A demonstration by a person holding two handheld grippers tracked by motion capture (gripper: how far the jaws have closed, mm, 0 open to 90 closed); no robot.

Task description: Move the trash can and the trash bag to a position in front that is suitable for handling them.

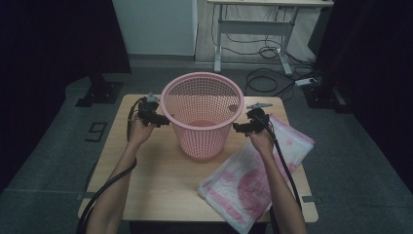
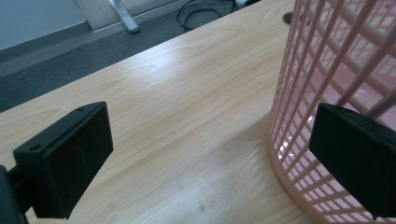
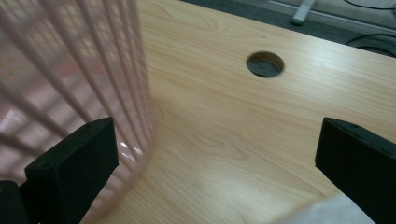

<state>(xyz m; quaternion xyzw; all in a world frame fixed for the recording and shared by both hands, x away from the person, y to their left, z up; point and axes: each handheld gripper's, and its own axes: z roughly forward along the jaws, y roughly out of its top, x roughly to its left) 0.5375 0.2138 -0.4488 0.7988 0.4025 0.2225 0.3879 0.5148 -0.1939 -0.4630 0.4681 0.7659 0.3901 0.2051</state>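
Your left gripper (image 1: 163, 121) and right gripper (image 1: 237, 127) sit on either side of the pink basket (image 1: 202, 113), which stands upright in the middle of the wooden table (image 1: 160, 180), each close against its mesh wall just below the rim. Both have their jaws spread wide and grip nothing; in each gripper view, the basket's wall stands at one jaw with bare tabletop between the jaws. A pink-and-white plastic bag (image 1: 253, 175) lies flat under your right forearm.

Basket (image 1: 202, 114) blocks table (image 1: 160, 175) centre; bag (image 1: 253, 180) covers right, left free.
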